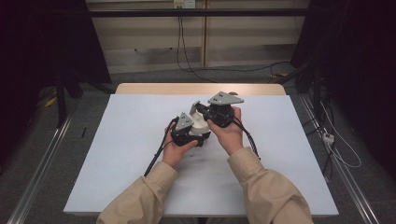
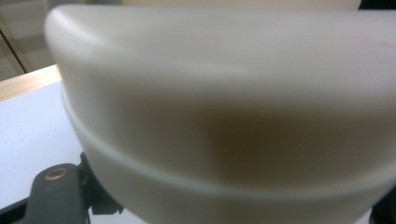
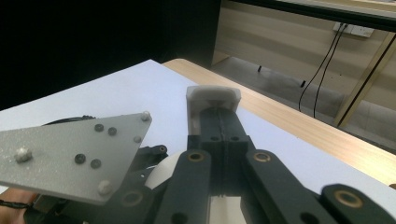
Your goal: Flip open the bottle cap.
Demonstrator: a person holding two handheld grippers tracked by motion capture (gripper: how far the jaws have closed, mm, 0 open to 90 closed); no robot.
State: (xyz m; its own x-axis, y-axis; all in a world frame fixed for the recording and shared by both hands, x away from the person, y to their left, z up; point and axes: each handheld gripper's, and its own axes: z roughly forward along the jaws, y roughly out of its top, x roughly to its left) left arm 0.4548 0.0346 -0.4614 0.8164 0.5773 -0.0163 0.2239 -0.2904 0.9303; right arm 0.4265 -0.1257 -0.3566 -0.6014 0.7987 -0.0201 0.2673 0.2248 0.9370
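- Right gripper (image 3: 219, 121) jaws pressed together — a small whitish translucent piece (image 3: 212, 99) caps their tips; whether it is pinched, cannot tell.
- Left gripper (image 1: 189, 130) jaw state cannot be told; a blurred cream-white container (image 2: 224, 116) sits right against its camera, contents hidden.
- In the high view, the white object (image 1: 201, 122) sits between both grippers, mid-table (image 1: 116, 140).
- Both hands (image 1: 229, 133) close together, forearms angled inward.

Bare white tabletop (image 1: 130, 154) all around the white object (image 1: 200, 122).
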